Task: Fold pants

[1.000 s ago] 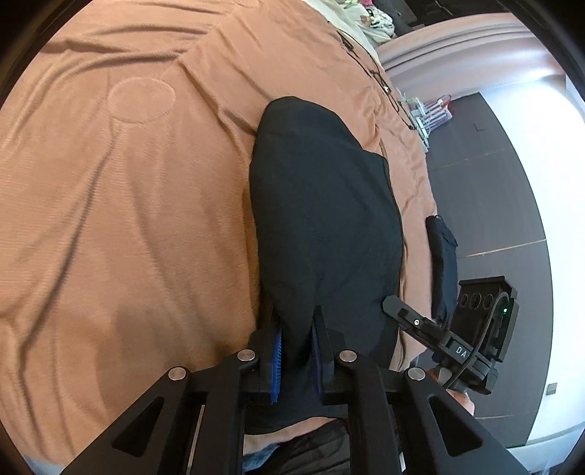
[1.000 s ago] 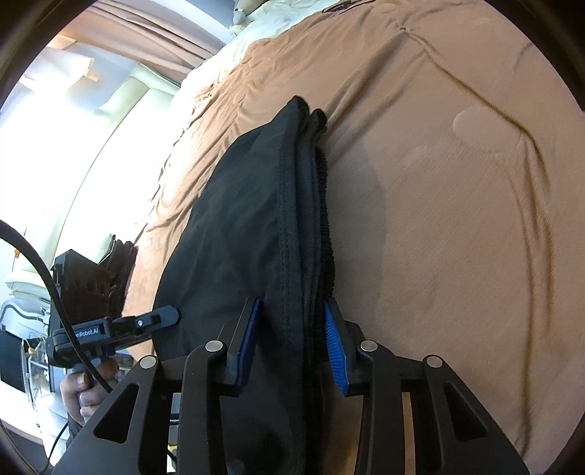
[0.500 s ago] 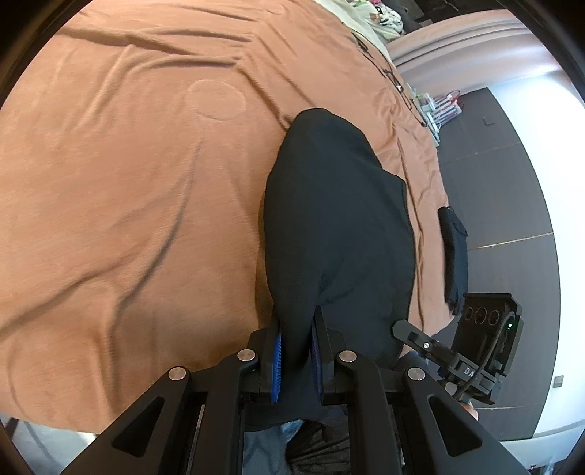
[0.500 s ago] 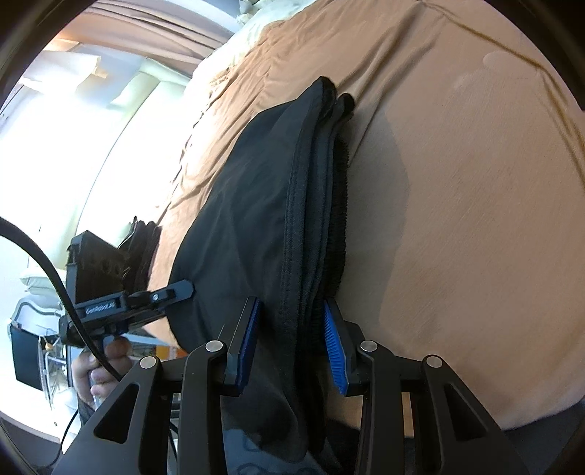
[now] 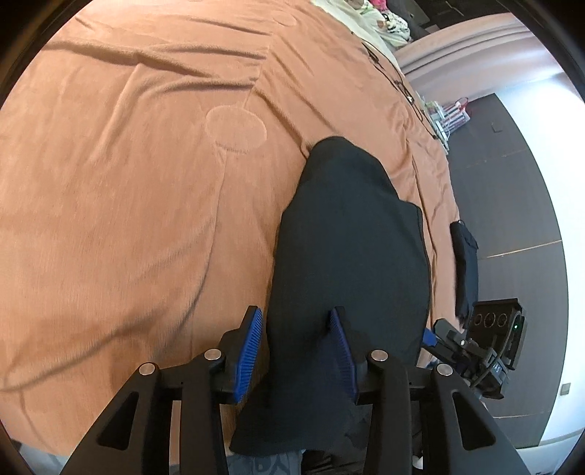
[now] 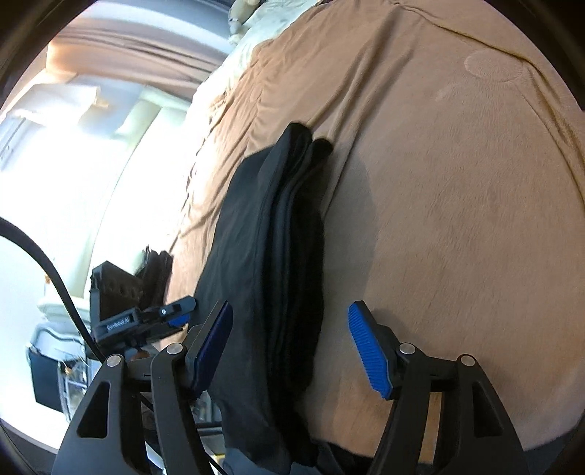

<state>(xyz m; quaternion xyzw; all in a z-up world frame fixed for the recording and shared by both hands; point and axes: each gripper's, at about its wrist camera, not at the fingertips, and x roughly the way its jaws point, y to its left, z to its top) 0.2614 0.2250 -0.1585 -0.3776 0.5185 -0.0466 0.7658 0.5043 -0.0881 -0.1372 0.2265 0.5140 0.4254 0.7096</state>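
The black pants (image 5: 351,255) lie folded in a long stack on the brown bedspread (image 5: 128,219), their near end hanging over the bed's edge. My left gripper (image 5: 298,350) is open, its blue pads on either side of the pants' near end. In the right wrist view the pants (image 6: 270,263) show stacked layered edges. My right gripper (image 6: 290,343) is wide open around the same end, with the fabric lying loose between its pads. Each gripper shows in the other's view: the right gripper (image 5: 471,350) and the left gripper (image 6: 146,321).
A small dark cloth item (image 5: 465,263) hangs at the bed's right edge. Pale bedding (image 5: 369,22) lies at the far end. A dark floor (image 5: 512,182) runs to the right of the bed. Bright window light (image 6: 73,182) fills the right wrist view's left side.
Both grippers have opened and let go of the pants' end. The pants now rest on the bed, with the near end draped over the edge.
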